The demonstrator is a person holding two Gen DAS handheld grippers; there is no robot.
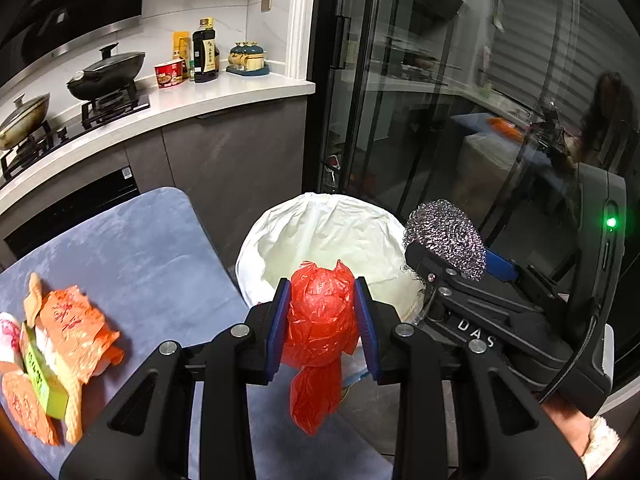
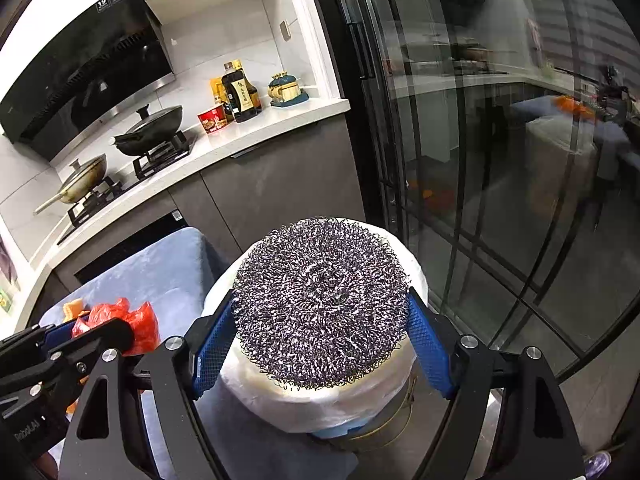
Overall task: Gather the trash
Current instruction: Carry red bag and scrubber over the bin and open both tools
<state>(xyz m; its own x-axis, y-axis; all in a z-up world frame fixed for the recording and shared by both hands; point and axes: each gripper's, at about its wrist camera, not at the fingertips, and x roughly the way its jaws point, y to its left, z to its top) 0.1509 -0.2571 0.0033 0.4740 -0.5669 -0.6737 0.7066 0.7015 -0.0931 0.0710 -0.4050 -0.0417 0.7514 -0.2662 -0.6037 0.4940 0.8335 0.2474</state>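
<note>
- The left hand-held gripper (image 1: 322, 322) has its blue pads clamped on a crumpled red plastic bag (image 1: 320, 320), whose knotted tail hangs down below the jaws.
- That bag sits just in front of the round bin lined with a white plastic bag (image 1: 280, 248), at its near rim as seen from the left wrist.
- The right hand-held gripper (image 2: 320, 338) holds a round steel-wool scouring ball (image 2: 320, 300) between its blue mesh pads, jaws spread wide around it.
- From the right wrist, the scouring ball hangs over the mouth of the lined bin; how far above the liner I cannot quite tell.
- The two grippers are side by side, the right one just right of the left, both angled down toward the bin.
- A blue-grey velvety cloth (image 1: 132, 248) covers the counter left of the bin; on it lie torn orange wrappers (image 1: 76, 328) and a small green box (image 1: 40, 380), touching each other, well apart from the bin.
- Behind, a white kitchen counter (image 1: 224, 96) carries a red instant-noodle cup (image 1: 169, 75) and a dark sauce bottle (image 1: 205, 52), with two lidded pans on the hob to the left.
- A dark glass door (image 1: 460, 100) stands right of the bin.
</note>
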